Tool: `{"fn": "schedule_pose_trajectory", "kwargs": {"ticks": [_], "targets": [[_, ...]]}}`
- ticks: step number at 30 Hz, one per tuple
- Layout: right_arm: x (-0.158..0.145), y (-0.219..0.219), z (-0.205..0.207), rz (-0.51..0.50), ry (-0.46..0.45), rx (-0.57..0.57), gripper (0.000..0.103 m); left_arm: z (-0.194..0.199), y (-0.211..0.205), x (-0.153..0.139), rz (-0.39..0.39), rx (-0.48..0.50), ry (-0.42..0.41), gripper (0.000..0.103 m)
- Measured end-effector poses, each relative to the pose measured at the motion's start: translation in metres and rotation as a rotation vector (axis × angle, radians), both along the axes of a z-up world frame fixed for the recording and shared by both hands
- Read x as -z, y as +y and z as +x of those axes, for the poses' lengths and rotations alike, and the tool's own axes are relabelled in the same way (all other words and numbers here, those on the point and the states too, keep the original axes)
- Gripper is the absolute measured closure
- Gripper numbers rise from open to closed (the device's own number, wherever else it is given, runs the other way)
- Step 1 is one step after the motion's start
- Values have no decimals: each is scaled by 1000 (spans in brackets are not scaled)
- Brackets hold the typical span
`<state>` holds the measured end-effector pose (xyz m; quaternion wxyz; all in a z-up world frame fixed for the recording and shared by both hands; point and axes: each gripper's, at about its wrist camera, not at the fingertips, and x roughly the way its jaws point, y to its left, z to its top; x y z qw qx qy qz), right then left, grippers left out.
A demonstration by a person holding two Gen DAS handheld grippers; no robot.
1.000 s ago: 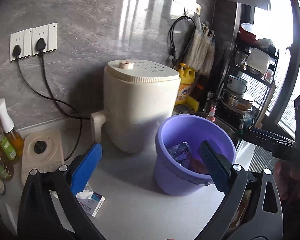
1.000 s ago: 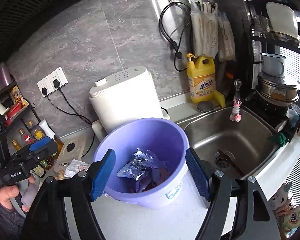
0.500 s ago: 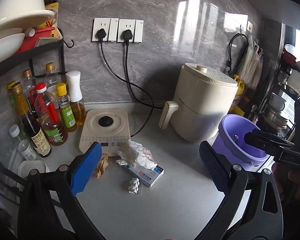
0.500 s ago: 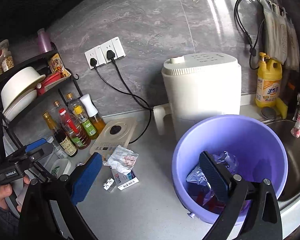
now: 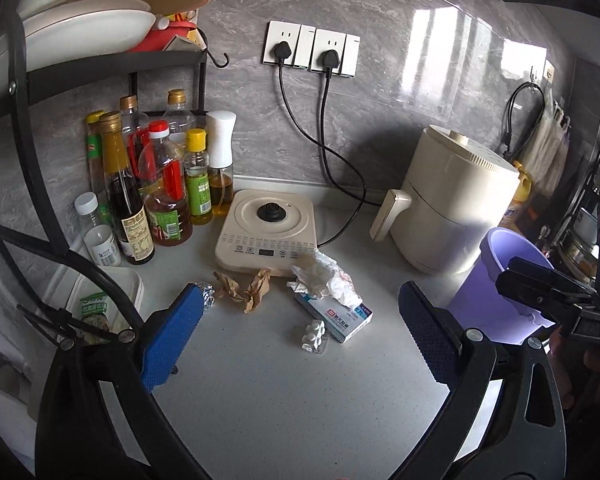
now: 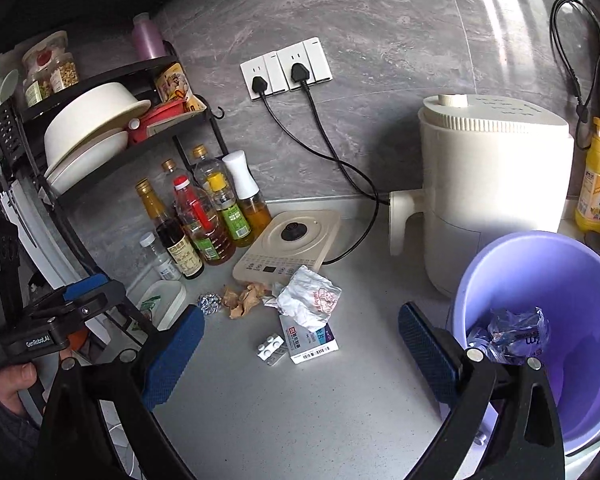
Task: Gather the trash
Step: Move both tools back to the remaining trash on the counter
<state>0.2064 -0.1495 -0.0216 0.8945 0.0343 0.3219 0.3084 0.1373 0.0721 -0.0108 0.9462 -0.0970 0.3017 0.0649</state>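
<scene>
Trash lies on the grey counter in front of a beige cooker base: a crumpled white wrapper, a small medicine box, a white pill blister, brown paper scraps and a foil ball. A purple bucket stands to the right, with crumpled plastic inside. My left gripper is open above the counter, nothing between its blue pads. My right gripper is open wide and empty, its right finger by the bucket.
Several sauce bottles and a dish rack crowd the left. The beige cooker base and a cream appliance stand against the wall, cords running to wall sockets. A lidded white container sits front left. A yellow detergent bottle is far right.
Both views have swung left from the bucket and sink to the trash pile and bottles. Both grippers stay empty; the right one's fingers have spread wider.
</scene>
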Motion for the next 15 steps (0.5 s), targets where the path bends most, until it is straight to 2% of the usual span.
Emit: {"fn": "schedule_pose_trajectory", "kwargs": {"ticks": [5,9,11,15], "targets": [[15,14,-8,-47,-1,-61,8,-8,0,17,-9,-21,35,6],[29,25,-9,-79,32,-97,8,-10,1,29,-21,-23,59,6],[33,30,-7,-96,46,-103,12,-10,5,34,-32,-22,58,6],[35,34,-1,-107,69,-87,12,-3,13,43,-61,-40,75,6]]}}
